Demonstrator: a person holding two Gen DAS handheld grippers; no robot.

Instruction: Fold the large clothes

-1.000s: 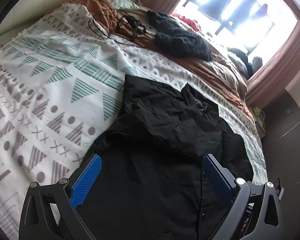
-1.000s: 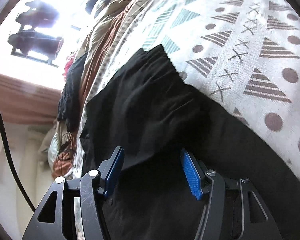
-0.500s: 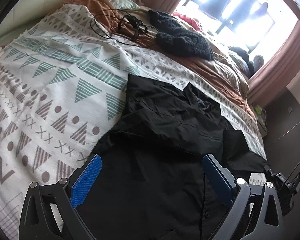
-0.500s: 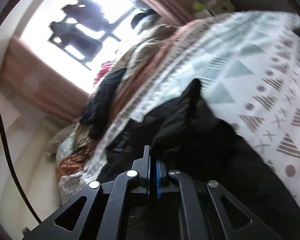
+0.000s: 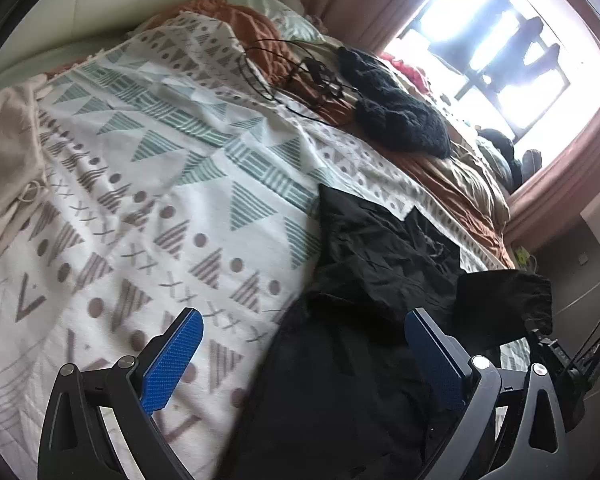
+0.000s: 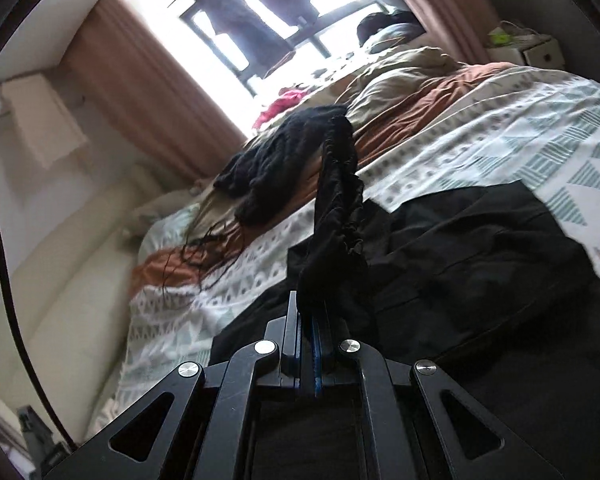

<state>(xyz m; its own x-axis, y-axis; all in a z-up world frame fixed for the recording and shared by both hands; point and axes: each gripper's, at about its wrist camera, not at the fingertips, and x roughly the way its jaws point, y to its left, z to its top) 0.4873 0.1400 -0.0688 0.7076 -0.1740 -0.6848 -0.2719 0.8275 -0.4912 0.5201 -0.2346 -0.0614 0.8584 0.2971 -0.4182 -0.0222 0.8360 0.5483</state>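
While the right hand-held gripper [image 6: 306,320] pinches a bunched sleeve up off the black shirt [image 5: 380,280] on the bed [image 5: 160,200], presumably to fold it inward, the left hand-held gripper [image 5: 300,354] hovers wide over the shirt's near hem.

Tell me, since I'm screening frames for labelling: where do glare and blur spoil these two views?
Left wrist view: the window is blown out white; the patterned blanket is smeared by motion near the open left gripper. Right wrist view: same window glare; the black shirt, pinched in the shut right gripper, shows few folds; the blanket is streaked.
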